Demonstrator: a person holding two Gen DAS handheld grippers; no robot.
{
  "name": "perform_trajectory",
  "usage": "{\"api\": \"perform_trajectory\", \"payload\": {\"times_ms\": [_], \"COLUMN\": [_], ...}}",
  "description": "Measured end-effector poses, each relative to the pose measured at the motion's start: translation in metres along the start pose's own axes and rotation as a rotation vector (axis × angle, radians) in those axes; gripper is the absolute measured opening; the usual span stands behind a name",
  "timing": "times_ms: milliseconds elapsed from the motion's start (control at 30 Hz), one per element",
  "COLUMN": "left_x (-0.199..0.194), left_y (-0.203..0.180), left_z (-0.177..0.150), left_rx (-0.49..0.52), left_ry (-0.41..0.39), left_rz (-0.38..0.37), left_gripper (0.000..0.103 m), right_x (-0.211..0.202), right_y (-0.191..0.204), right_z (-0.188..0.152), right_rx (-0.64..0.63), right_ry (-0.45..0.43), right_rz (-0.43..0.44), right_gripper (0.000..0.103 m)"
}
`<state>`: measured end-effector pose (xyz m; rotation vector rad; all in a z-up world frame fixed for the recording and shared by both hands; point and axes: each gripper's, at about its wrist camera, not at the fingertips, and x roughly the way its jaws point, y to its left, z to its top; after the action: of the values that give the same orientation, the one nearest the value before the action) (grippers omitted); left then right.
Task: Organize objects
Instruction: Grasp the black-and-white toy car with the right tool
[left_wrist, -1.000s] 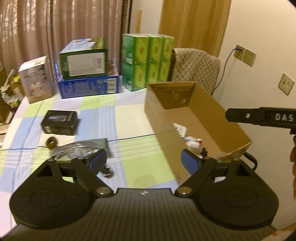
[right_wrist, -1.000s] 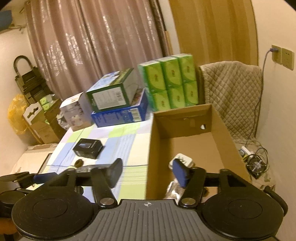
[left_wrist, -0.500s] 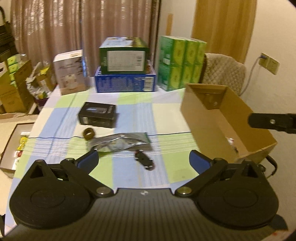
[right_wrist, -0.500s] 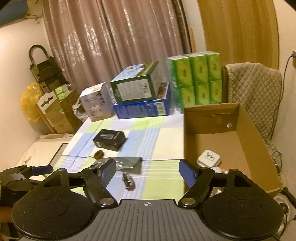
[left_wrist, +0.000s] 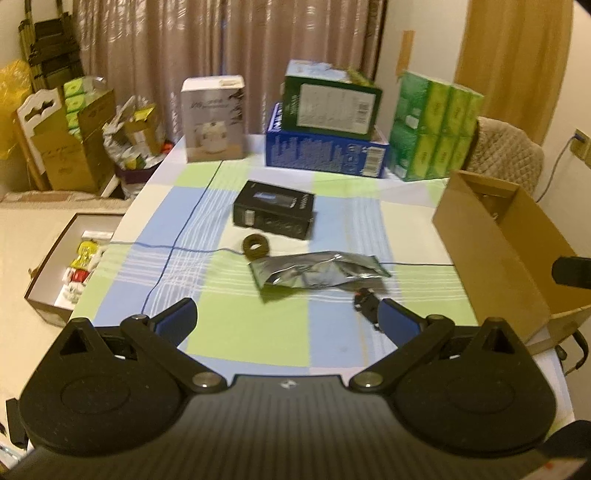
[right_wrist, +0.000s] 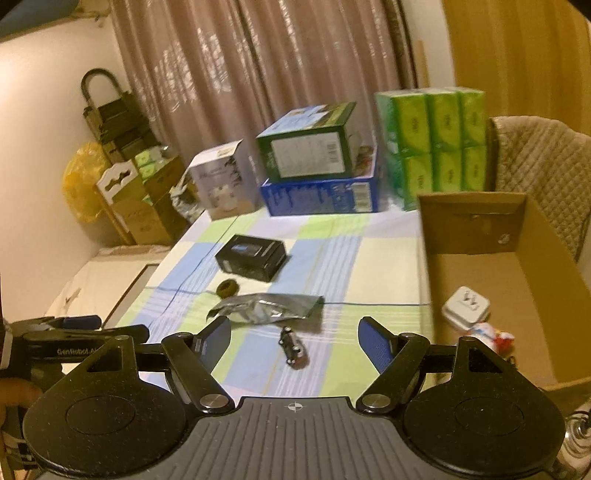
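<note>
1. Left claw (left_wrist: 286, 319): spread wide, nothing between its fingers, above the checked tabletop (left_wrist: 258, 332)
2. Right claw (right_wrist: 295, 345): spread, empty, over the small toy car (right_wrist: 293, 349)
3. Silver pouch (left_wrist: 317, 273), brown ring (left_wrist: 255, 245) and black box (left_wrist: 275, 208) lie mid-tabletop
4. Cardboard box (right_wrist: 517, 273) at right edge holds a white adapter (right_wrist: 466, 303)

Left gripper (left_wrist: 286, 321) wide open, empty, angled down; right gripper (right_wrist: 293, 343) open too, nothing betw. fingers.
</note>
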<state>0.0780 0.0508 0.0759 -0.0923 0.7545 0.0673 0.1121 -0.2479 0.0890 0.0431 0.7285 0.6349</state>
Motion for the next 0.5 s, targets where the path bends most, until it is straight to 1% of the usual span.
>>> {"api": "perform_trajectory", "payload": {"times_ms": [200, 333, 500], "left_x": [0.023, 0.044, 0.069], "left_y": [0.017, 0.022, 0.027], "left_z": [-0.008, -0.011, -0.011], "left_rx": [-0.020, 0.006, 0.042], "left_ry": [0.023, 0.050, 0.072], "left_rz": [0.017, 0.020, -0.006], "left_gripper": [0.102, 0.102, 0.102], "right_x": [0.038, 0.066, 0.105], "right_y": [0.012, 0.015, 0.007], "right_z": [-0.009, -0.017, -0.027], "right_rx": [-0.043, -0.082, -0.111], "right_ry": [0.043, 0.081, 0.146], "right_rz": [0.016, 0.018, 0.019], "right_gripper": [0.073, 0.073, 0.073]}}
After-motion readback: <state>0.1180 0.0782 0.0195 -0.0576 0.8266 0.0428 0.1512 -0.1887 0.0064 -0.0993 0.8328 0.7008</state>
